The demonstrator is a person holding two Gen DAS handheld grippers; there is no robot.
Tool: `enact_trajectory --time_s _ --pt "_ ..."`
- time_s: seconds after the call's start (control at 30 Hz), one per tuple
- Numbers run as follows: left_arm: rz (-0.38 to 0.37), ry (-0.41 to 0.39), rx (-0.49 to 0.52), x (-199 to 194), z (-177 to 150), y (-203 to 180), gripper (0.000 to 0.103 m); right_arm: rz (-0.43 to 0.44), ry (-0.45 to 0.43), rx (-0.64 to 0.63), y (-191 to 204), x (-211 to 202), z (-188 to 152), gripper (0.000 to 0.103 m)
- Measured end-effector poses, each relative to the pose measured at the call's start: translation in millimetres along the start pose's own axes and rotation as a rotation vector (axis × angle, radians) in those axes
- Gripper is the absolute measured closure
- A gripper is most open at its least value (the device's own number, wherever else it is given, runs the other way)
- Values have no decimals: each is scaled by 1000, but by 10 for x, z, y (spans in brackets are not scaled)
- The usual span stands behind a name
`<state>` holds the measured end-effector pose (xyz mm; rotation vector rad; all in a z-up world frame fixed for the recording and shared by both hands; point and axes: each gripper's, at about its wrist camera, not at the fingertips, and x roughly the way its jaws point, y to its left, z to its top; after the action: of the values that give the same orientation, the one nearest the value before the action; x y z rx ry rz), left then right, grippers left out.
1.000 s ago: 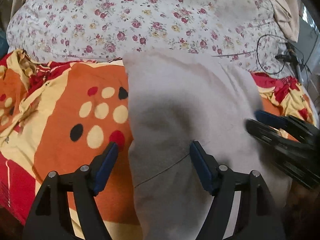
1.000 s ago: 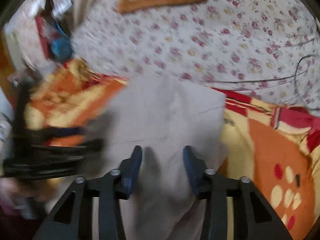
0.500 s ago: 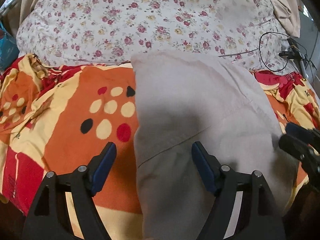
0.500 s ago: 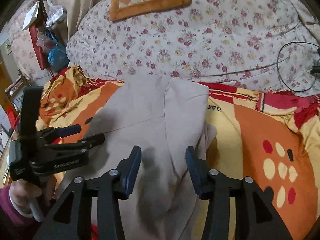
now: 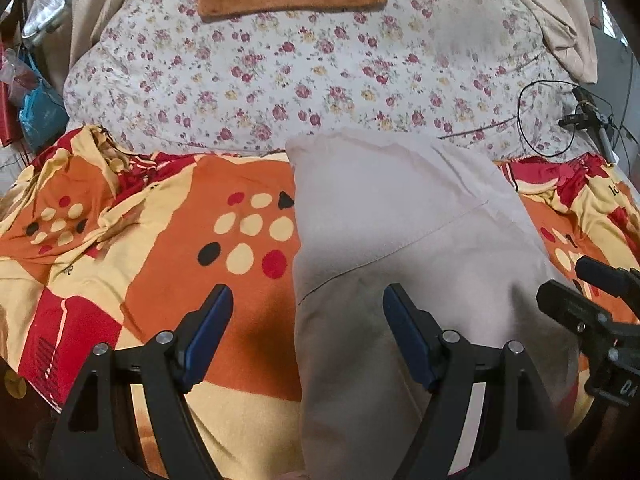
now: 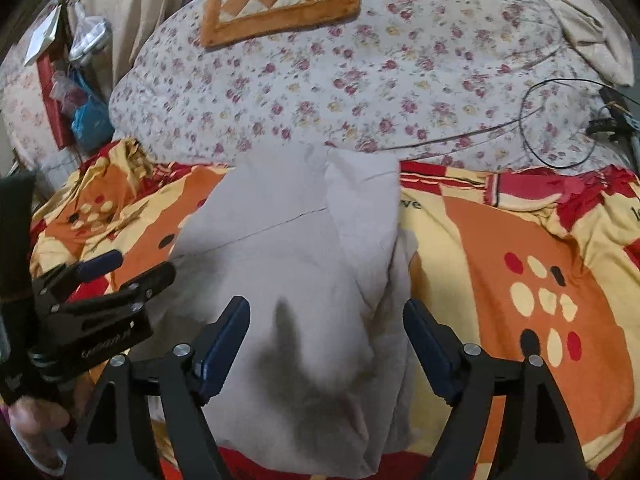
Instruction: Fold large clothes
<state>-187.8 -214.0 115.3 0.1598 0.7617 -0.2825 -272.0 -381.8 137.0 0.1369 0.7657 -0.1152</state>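
Folded grey garment lying flat on the orange patterned bedspread — both grippers pulled back since a second ago, right gripper now spread wide, left gripper open too, empty. Fold apparently set; next crease pending.
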Motion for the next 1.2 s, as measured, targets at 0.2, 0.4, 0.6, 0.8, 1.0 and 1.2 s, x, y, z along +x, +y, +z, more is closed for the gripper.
enact_trajectory --time_s 0.2,0.4,0.6,0.8,1.0,1.2 --pt "4 -18 -3 -26 -18 -3 25 -1 13 17 -9 33 20 21" --pt "9 -20 -13 -13 -26 36 25 -3 14 -1 63 66 40 21" --pt "19 -24 -23 -2 -29 70 25 -11 16 -6 73 102 62 21" --pt "23 -26 -22 6 -30 78 25 -8 21 -4 70 142 80 21" --pt "22 -20 -26 30 -34 77 25 -14 27 -26 97 197 89 21" --pt "23 -15 -27 60 -36 86 25 -18 19 -35 110 226 113 21"
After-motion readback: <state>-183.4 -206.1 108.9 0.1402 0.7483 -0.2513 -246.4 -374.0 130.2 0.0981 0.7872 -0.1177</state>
